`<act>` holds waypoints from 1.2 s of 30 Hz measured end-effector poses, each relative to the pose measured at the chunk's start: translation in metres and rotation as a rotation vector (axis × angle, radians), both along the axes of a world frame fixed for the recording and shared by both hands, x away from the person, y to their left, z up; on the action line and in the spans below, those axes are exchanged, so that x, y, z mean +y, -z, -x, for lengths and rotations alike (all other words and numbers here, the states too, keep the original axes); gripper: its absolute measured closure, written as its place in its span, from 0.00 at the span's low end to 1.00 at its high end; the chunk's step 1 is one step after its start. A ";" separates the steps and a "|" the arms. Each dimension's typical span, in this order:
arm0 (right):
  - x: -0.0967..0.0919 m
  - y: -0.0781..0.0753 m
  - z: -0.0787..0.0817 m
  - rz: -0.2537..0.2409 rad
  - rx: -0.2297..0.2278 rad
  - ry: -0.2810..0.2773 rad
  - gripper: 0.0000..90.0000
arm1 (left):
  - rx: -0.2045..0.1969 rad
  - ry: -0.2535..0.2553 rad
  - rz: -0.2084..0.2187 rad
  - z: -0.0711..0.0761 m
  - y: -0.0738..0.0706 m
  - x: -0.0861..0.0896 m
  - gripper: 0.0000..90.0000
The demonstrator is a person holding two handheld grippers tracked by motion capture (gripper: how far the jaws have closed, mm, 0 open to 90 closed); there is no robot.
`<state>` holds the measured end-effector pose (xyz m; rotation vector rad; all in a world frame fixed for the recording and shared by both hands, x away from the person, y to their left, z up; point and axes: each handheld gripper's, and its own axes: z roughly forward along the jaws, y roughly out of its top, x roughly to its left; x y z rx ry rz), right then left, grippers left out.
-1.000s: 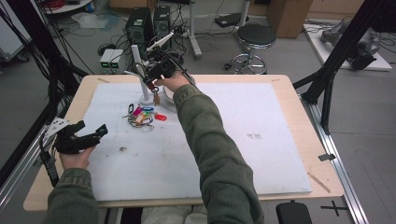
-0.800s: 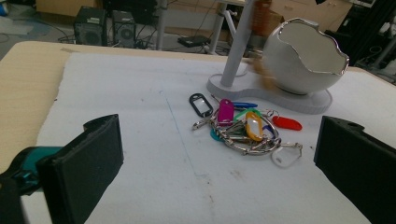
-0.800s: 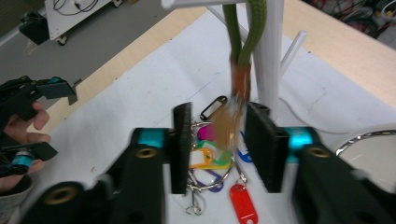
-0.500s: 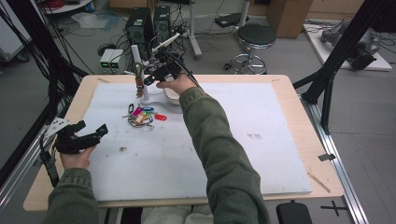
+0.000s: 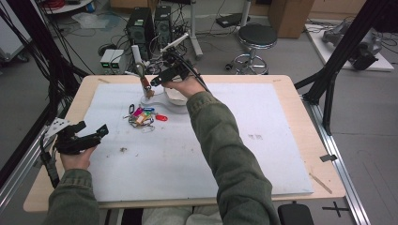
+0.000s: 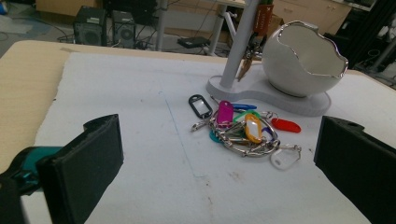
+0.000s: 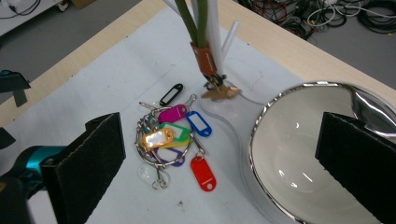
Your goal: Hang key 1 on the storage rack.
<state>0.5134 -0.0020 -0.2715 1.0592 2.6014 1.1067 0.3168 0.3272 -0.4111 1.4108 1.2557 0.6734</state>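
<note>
A white key stand (image 6: 261, 91) at the far middle of the mat carries a post (image 6: 238, 42) and a white egg-shaped bowl (image 7: 317, 154). From the post hangs a brown fob with keys (image 7: 204, 56). A bunch of keys with coloured tags (image 5: 143, 116) lies on the mat in front of the stand. My right gripper (image 5: 155, 80) hovers beside the post, above the bowl (image 5: 176, 96). Its jaws have just been opening, now stand wide apart, and nothing is between them. My left gripper (image 5: 94, 133) is open and empty at the mat's left edge, pointed at the bunch (image 6: 243, 130).
A white mat (image 5: 244, 154) covers most of the wooden table (image 5: 319, 154). Black frame struts (image 5: 51, 79) rise at the left, and another strut (image 5: 338, 61) at the right. A stool (image 5: 256, 37) and computer cases (image 5: 141, 28) stand on the floor beyond the far edge.
My right gripper's jaws have opened and the hand has drawn back a little from the post, with the brown fob left hanging there. The left hand has stayed put.
</note>
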 end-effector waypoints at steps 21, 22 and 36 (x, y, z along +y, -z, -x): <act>-0.051 0.013 0.025 0.017 -0.035 0.031 0.01 | 0.003 -0.003 -0.005 0.000 0.000 -0.001 0.02; -0.052 0.013 0.026 0.030 -0.047 0.033 0.01 | 0.003 -0.003 -0.005 0.000 0.000 0.000 0.02; -0.082 0.023 0.040 0.018 -0.041 0.057 0.01 | 0.004 0.000 -0.004 0.000 0.000 -0.002 0.02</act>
